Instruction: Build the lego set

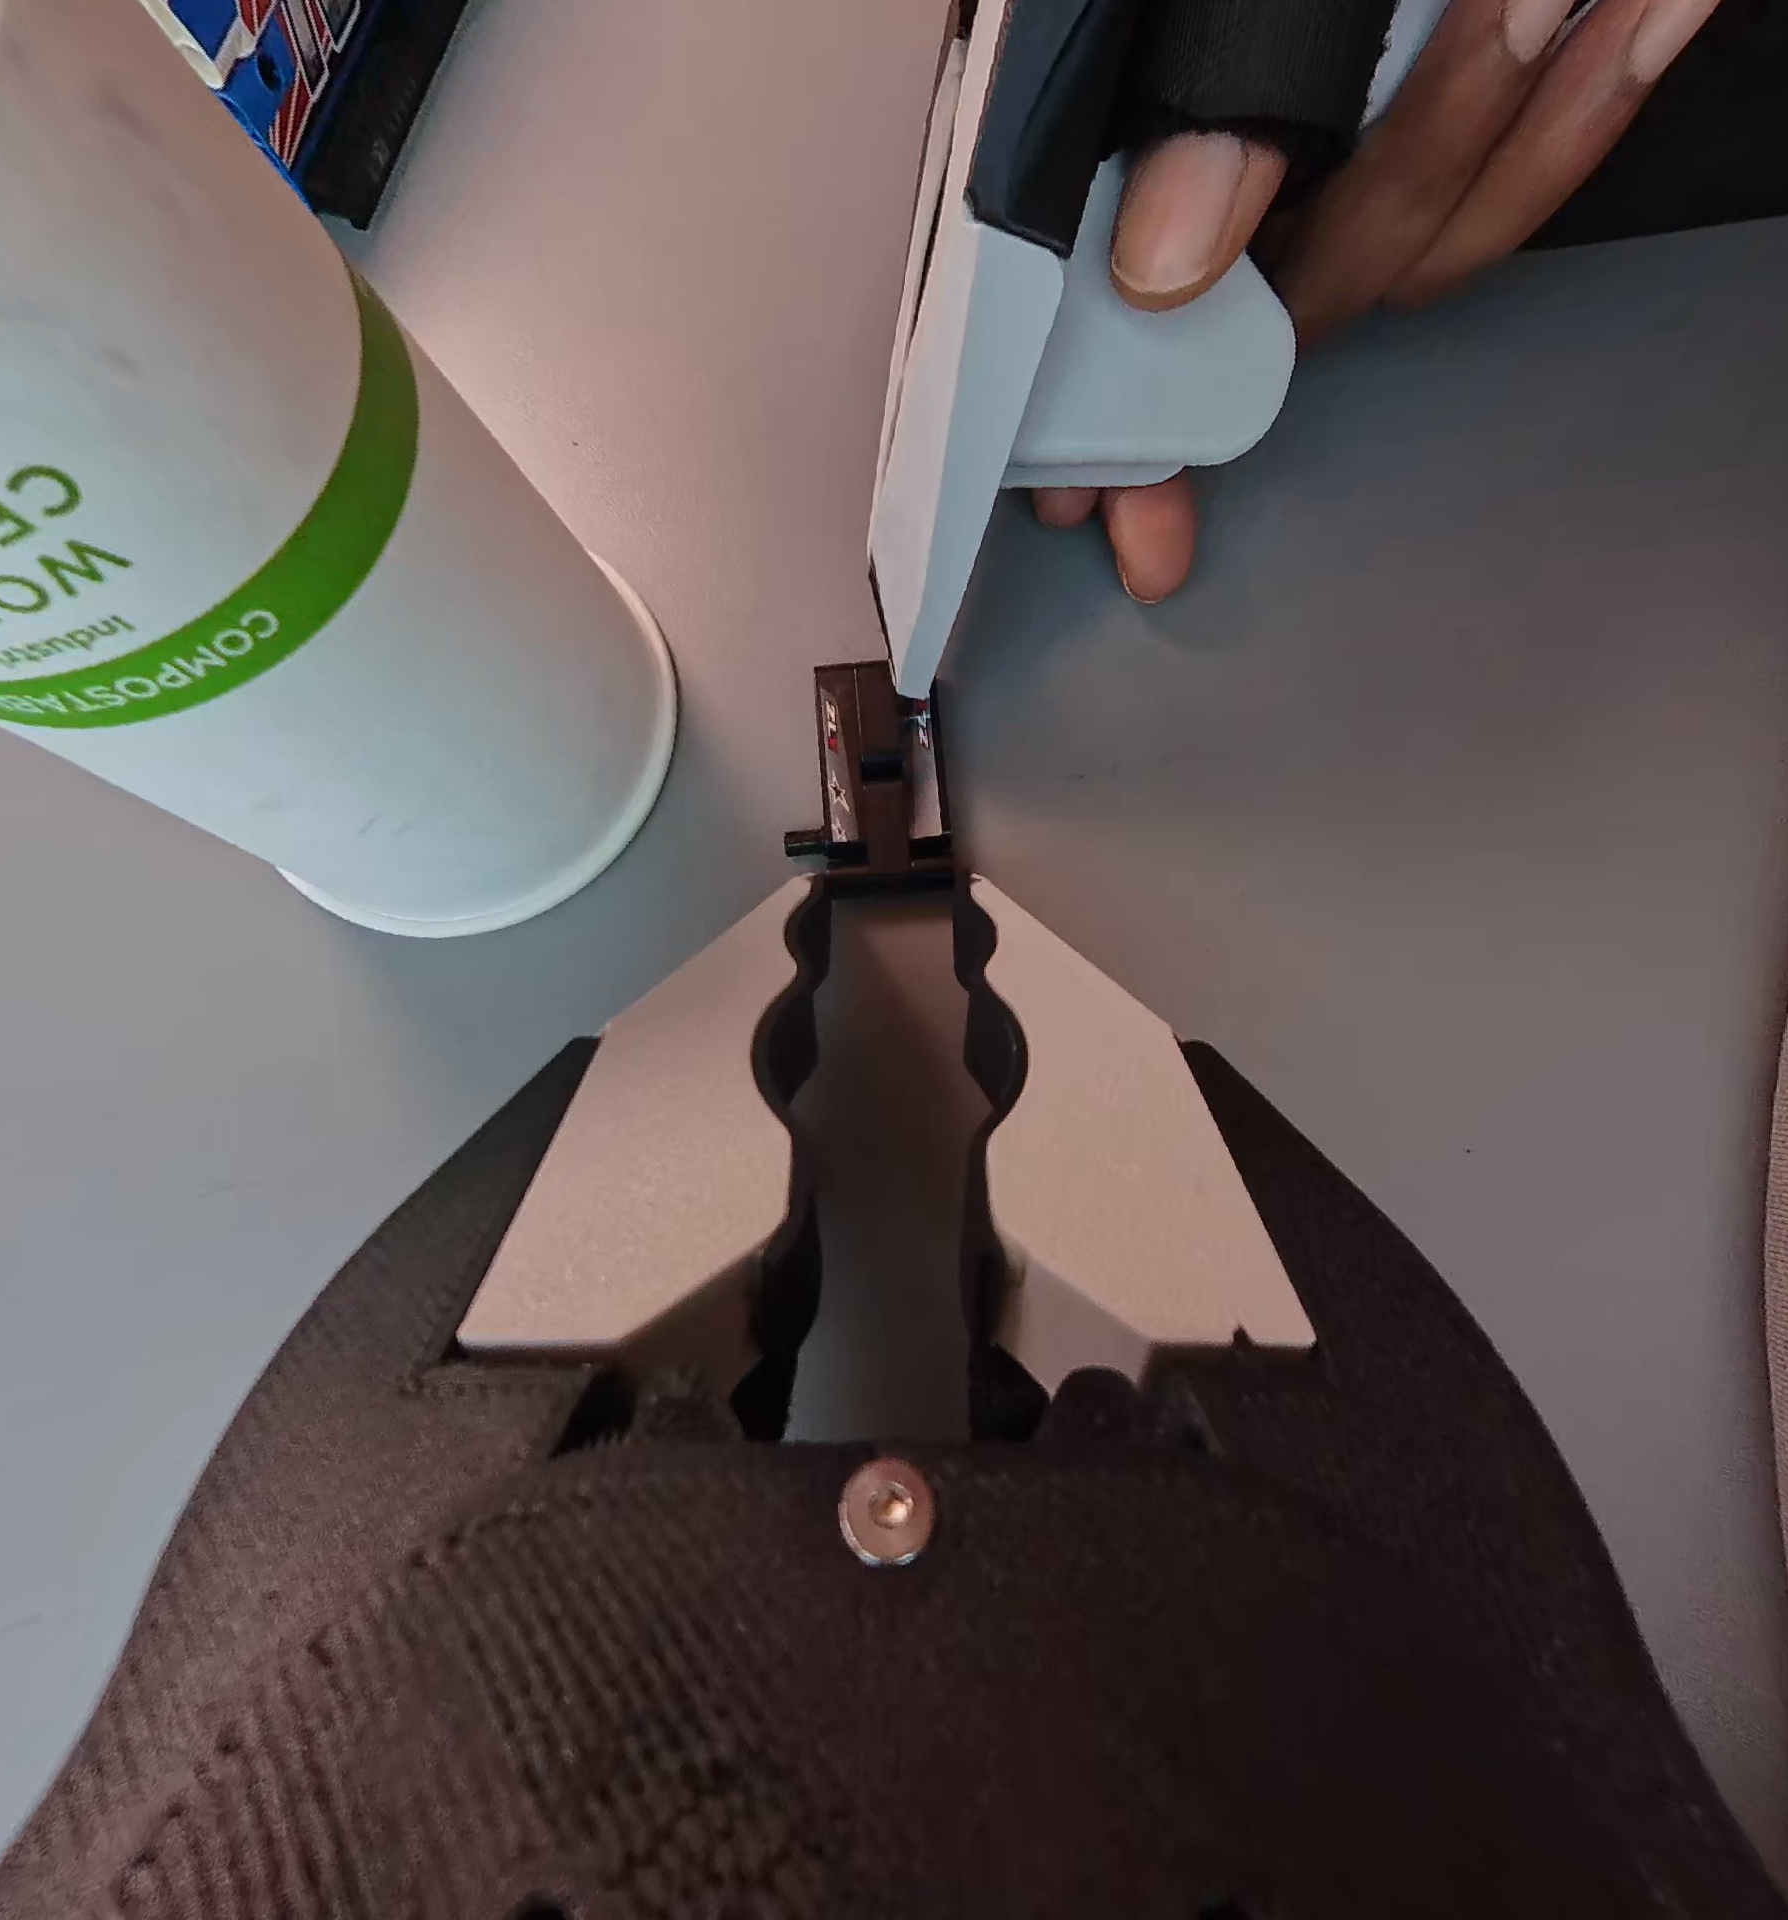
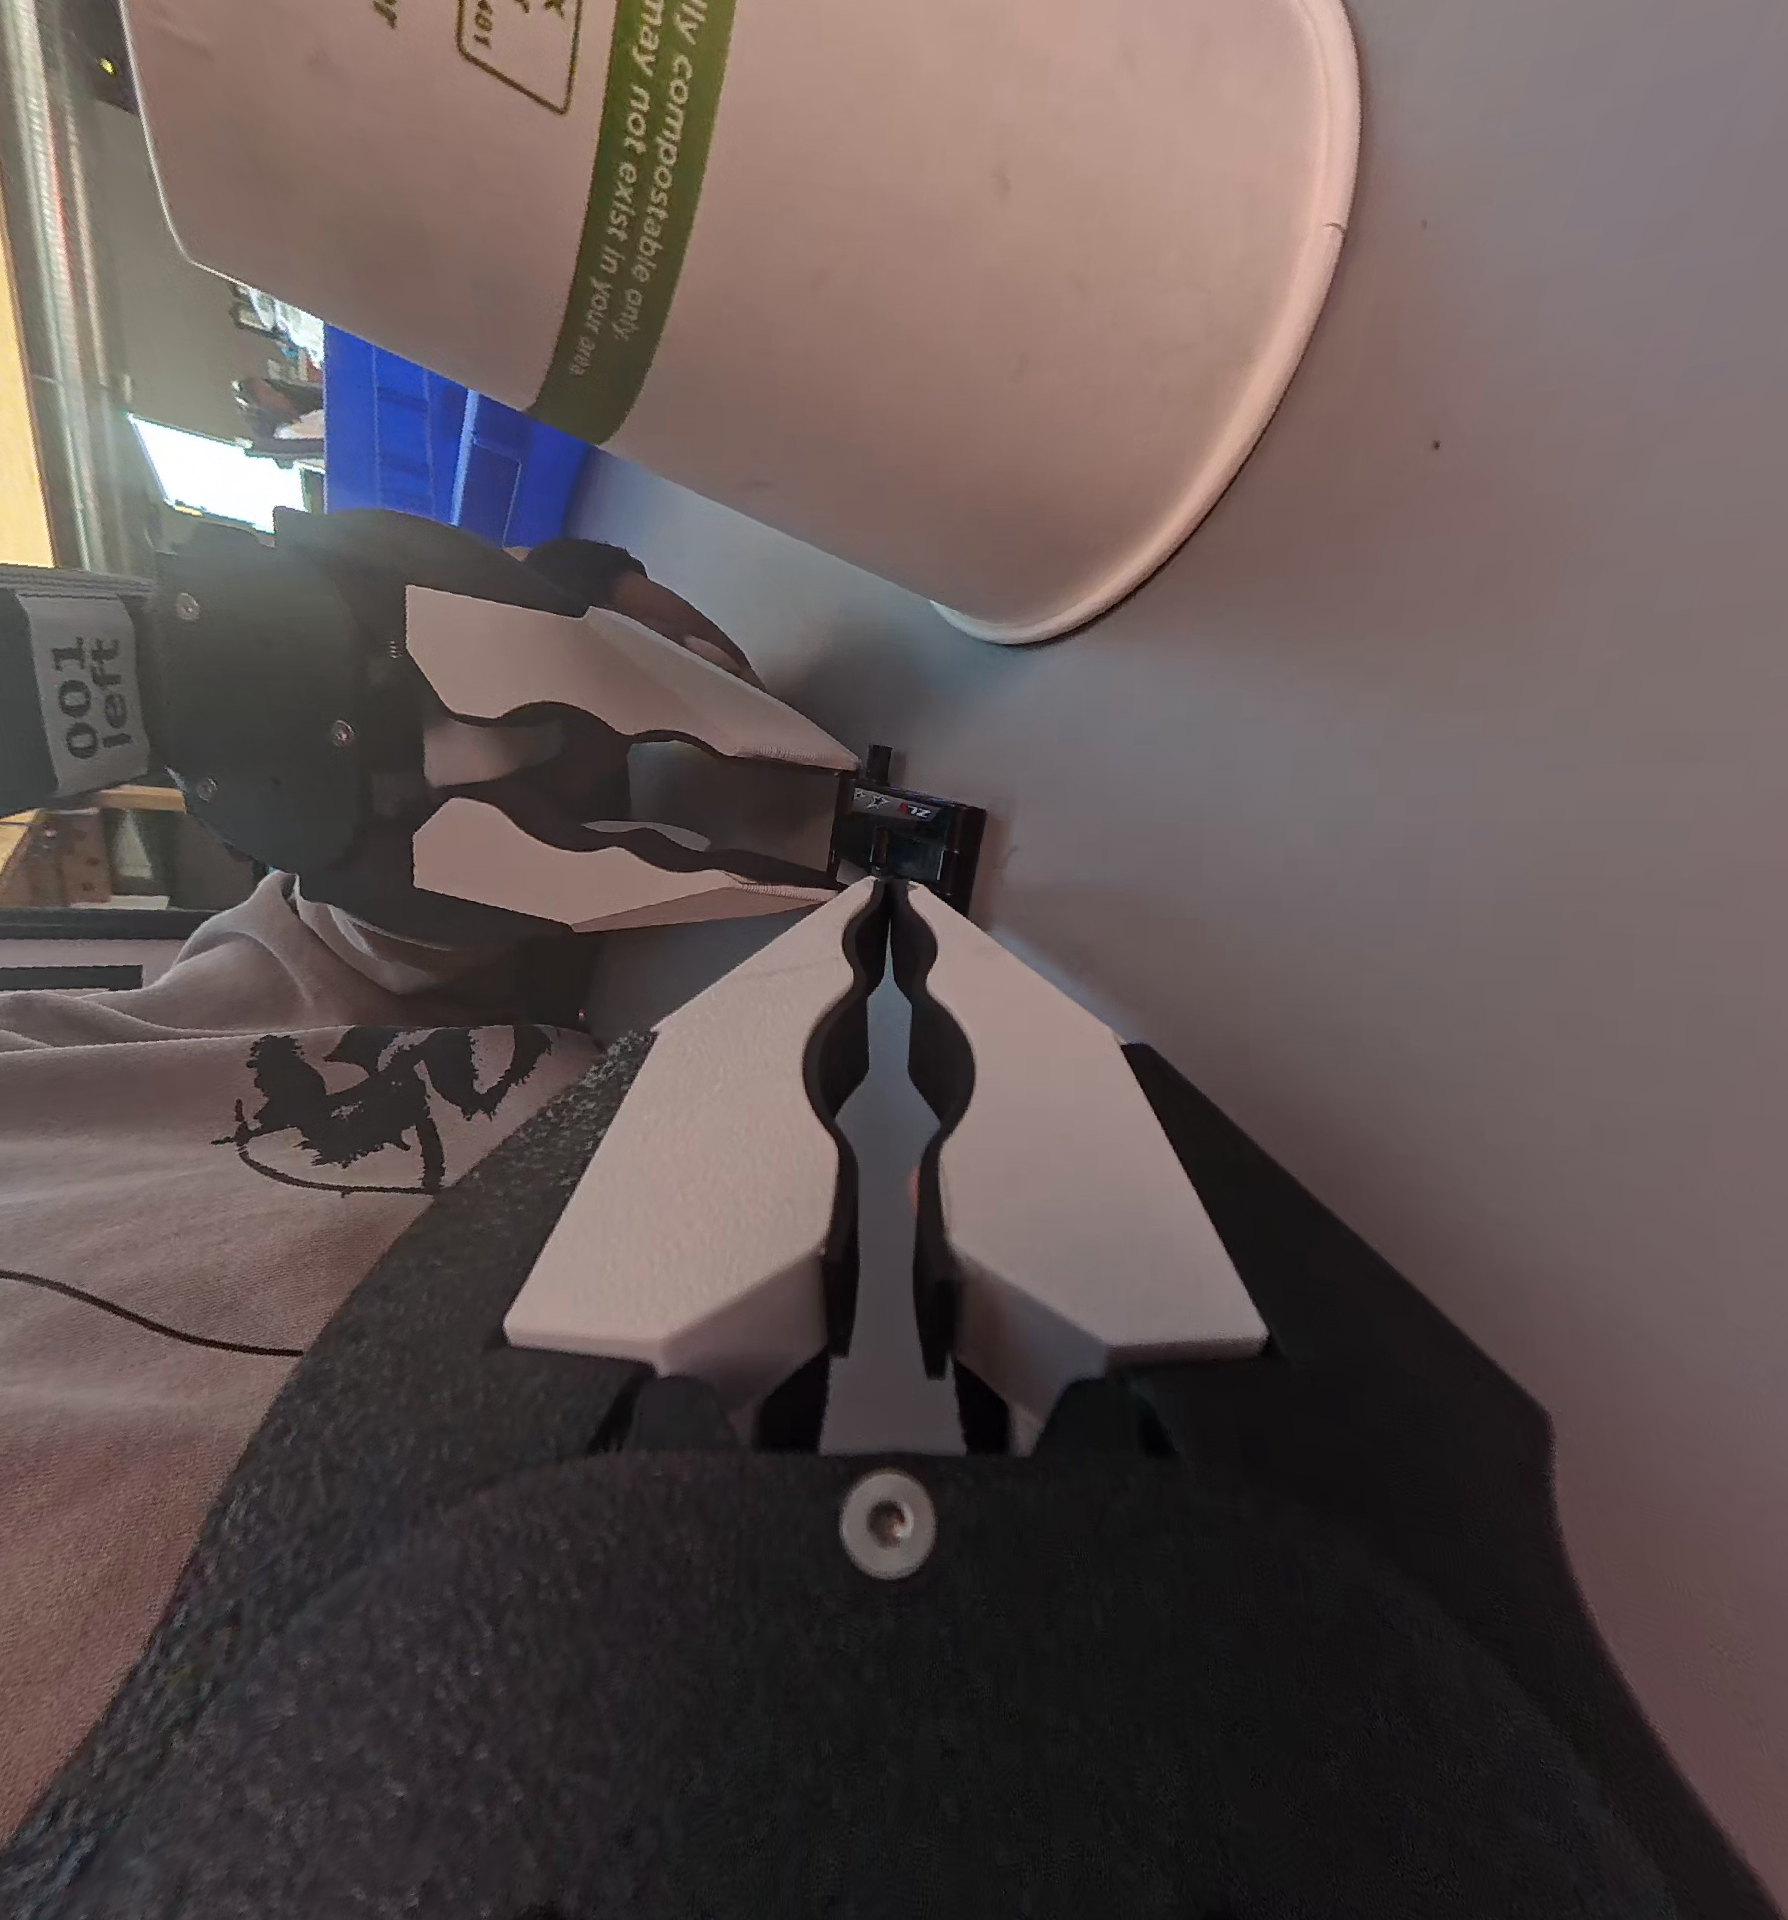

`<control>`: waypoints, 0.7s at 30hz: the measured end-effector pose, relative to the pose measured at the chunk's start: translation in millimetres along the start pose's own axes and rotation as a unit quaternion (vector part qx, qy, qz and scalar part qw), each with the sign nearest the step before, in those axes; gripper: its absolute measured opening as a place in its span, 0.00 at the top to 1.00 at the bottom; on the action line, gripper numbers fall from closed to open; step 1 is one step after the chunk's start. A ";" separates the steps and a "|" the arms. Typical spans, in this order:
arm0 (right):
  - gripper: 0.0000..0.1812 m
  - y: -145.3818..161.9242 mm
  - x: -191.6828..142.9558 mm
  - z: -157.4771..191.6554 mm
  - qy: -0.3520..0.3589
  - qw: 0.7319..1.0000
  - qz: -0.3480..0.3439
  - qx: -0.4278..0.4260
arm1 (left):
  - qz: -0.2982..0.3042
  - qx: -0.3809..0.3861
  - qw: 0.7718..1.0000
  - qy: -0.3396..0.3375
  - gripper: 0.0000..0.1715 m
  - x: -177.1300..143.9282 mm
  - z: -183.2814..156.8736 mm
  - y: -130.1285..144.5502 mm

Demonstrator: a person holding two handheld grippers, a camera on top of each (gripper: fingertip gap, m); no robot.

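Gripping one small black lego assembly (image 1: pixel 874 779) from two sides, left tongs (image 1: pixel 888 878) and right tongs (image 2: pixel 885 883) both clamped, blue bin (image 2: pixel 433 436) only in right view.

Setting: workshop or lab workspace. Evidence: plain grey table (image 2: pixel 1492 935); white paper cup with green band (image 2: pixel 869 260) standing on it; blue plastic bins (image 2: pixel 433 436) and cluttered shelving (image 2: pixel 277 384) past the table's far edge.

The lego piece (image 1: pixel 874 779) sits on the table (image 1: pixel 1389 831), seemingly just right of the paper cup (image 1: pixel 298 540).
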State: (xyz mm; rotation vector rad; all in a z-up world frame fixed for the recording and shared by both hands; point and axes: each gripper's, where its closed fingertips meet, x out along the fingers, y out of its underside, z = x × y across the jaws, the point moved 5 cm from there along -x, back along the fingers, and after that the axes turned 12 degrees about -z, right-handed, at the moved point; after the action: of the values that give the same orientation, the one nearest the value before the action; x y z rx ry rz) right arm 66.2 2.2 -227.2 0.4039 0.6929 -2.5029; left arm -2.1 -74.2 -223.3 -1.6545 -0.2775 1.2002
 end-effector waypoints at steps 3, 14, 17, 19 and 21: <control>1.00 0.0 0.0 0.1 0.007 1.000 0.003 -0.005 | 0.000 -0.005 1.000 -0.001 0.87 -0.2 -0.3 0.3; 1.00 -0.5 0.1 2.5 0.027 0.999 0.009 -0.045 | 0.002 -0.009 1.000 -0.007 0.87 -0.5 -1.7 0.8; 1.00 -0.9 -0.1 3.0 0.031 0.998 0.012 -0.057 | 0.003 -0.010 1.000 -0.009 0.87 -0.4 -2.1 0.8; 1.00 -1.0 -0.2 3.2 0.033 0.997 0.012 -0.062 | 0.004 -0.011 1.000 -0.010 0.87 -0.3 -2.2 0.7; 1.00 -1.1 -0.3 3.2 0.034 0.997 0.013 -0.066 | 0.004 -0.010 1.000 -0.010 0.87 -0.3 -2.4 0.8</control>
State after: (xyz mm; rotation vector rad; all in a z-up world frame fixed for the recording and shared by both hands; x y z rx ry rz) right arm 65.4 1.3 -224.0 0.4493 0.8686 -2.4127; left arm -0.6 -76.1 -223.8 -1.6625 -0.2970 1.2240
